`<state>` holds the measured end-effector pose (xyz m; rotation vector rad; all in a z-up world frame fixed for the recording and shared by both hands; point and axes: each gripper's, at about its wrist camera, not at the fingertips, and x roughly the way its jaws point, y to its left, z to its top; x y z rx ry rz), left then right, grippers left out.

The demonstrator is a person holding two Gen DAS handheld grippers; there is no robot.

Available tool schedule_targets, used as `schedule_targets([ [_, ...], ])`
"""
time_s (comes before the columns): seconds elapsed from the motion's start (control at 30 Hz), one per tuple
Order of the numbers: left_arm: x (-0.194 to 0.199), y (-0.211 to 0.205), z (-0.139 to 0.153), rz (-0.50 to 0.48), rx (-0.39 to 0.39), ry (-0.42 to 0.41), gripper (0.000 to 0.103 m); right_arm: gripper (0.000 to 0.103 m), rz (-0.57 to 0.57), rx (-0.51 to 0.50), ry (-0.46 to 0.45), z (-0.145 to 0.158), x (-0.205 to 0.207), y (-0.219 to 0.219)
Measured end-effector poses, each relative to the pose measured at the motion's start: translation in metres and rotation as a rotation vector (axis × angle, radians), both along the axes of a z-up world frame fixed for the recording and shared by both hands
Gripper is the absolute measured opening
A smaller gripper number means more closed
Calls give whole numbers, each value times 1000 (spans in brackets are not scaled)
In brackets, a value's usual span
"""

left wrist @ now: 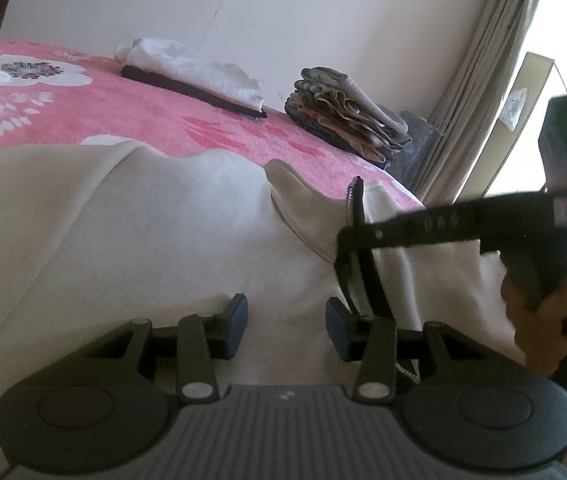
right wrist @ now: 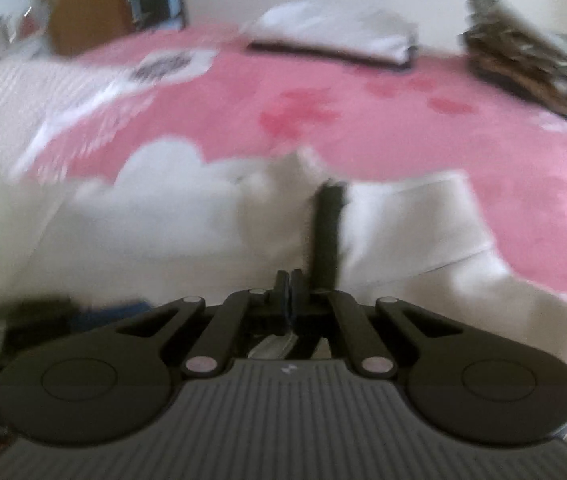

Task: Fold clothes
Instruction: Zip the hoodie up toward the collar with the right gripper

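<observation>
A cream garment lies spread over the near part of a pink floral bed cover. My left gripper hovers just over the cloth, open, with nothing between its blue pads. From the right, a hand brings in my right gripper, shut at a black strap with a bead chain near the garment's collar. The blurred right wrist view shows my right gripper with its jaws together. There the black strap stands upright just beyond them over the cream garment.
At the far side of the bed lie a folded white garment on a dark one, and a stack of folded grey and brown clothes. A curtain hangs at the right. A wooden cabinet stands beyond the bed.
</observation>
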<state>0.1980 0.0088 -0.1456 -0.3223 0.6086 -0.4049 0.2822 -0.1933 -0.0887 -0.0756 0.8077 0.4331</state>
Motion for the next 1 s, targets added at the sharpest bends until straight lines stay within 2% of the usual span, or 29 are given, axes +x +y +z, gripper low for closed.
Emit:
schedule_targets([
  [0.07, 0, -1, 1, 0, 8, -1, 45, 1, 25, -2, 26, 0, 6, 6],
  [0.17, -1, 2, 3, 8, -8, 8, 45, 0, 77, -133, 41, -11, 13, 29],
  [0.27, -5, 8, 7, 26, -43, 23, 45, 0, 39, -243, 8, -17, 25, 38],
  [0.4, -10, 16, 13, 45, -80, 41, 58, 0, 14, -312, -8, -22, 39, 43],
  [0.57, -21, 11, 27, -4, -17, 15, 59, 0, 38, -382, -67, -34, 32, 52],
  [0.67, -26, 2, 33, -52, 38, 11, 59, 0, 6, -327, -58, -27, 33, 46],
  [0.77, -27, -11, 33, -115, 104, 22, 60, 0, -15, -141, -62, -2, 22, 21],
  [0.87, -30, -34, 25, -166, 270, 13, 62, 0, 3, 10, -95, 26, -7, -10],
  [0.93, -36, -49, 20, -184, 379, -32, 66, 0, -5, 89, -92, 43, -28, -33],
  [1.0, -36, -56, 18, -182, 424, -45, 71, 2, -7, 192, -70, 58, -51, -58],
])
